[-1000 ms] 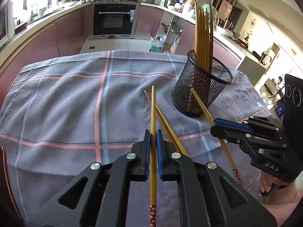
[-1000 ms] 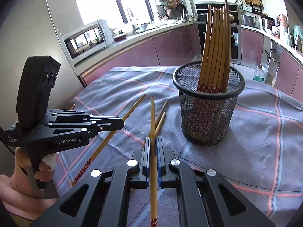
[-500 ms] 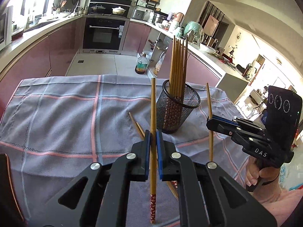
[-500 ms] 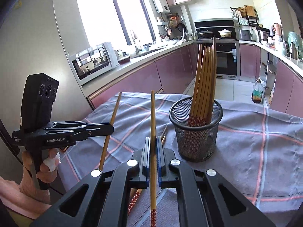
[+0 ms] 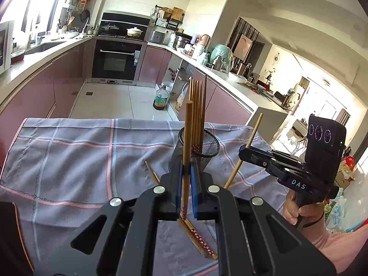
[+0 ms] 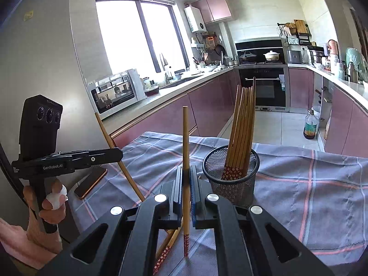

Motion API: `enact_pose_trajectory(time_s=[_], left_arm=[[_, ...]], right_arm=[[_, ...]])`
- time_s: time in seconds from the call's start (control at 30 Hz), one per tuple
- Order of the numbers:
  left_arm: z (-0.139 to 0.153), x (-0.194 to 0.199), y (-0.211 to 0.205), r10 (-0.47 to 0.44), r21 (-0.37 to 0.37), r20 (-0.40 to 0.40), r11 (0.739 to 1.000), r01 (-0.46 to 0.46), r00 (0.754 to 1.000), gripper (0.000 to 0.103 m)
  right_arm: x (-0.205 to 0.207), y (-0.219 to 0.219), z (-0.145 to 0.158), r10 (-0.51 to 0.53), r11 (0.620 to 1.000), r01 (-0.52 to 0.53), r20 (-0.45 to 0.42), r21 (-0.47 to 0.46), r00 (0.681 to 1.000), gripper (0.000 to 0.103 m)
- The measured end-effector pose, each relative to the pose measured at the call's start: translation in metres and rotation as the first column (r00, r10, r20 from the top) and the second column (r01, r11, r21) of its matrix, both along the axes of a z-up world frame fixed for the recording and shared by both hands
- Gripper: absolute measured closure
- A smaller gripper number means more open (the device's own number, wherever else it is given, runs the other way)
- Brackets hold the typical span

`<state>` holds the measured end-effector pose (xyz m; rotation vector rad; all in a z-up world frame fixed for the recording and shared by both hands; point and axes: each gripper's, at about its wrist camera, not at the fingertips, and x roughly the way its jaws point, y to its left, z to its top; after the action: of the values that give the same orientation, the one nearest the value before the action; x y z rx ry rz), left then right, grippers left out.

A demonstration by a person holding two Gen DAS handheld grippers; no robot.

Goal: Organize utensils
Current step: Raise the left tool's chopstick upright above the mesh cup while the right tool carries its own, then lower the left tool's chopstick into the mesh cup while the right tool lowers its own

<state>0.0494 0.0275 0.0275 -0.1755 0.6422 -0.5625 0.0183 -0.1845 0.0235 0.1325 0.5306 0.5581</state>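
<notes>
Now mid-carry, with one chopstick per gripper and both raised above the plaid cloth (image 5: 76, 156). Left gripper (image 5: 186, 184) clamped tight on a chopstick (image 5: 187, 138), pinched low on the shaft so the plain tip stands high and the red-patterned end hangs just under the pads. Right gripper (image 6: 186, 186) likewise squeezed shut on its own chopstick (image 6: 185, 138), held near upright, patterned end down. Seen from the left wrist, the right gripper's stick leans a little — not quite vertical.

Black mesh holder (image 6: 231, 177) standing on the cloth just ahead of both grippers, already packed with a bundle of chopsticks (image 6: 243, 124), patterned ends down inside it. Two more chopsticks (image 5: 197, 234) lying loose on the cloth below the left gripper, apart from the holder. Phone (image 6: 90, 181) at the cloth's edge, well out of the way.

Next, probably: bring each stick over the holder's rim, patterned end first, and find a gap beside the bundle before letting go — one at a time, to avoid the two grippers crowding each other. Afterwards, back for the loose pair.
</notes>
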Motion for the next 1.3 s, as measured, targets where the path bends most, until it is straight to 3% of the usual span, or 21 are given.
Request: enact_pose_trajectory(time_s=[0.77, 1.3], left_arm=[[0.04, 0.02, -0.018, -0.015, -0.031, 0.071, 0.999, 0.017, 0.997, 0.096], [0.088, 0.04, -0.038, -0.021, -0.017, 0.172, 1.0, 0.024, 0.985, 0.096]], right_arm=[[0.006, -0.007, 0.043, -0.024, 1.0, 0.025, 0.129, -0.006, 0.991, 0.098], [0.019, -0.021, 0.075, -0.071, 0.997, 0.072, 0.21, 0.002, 0.975, 0.098]])
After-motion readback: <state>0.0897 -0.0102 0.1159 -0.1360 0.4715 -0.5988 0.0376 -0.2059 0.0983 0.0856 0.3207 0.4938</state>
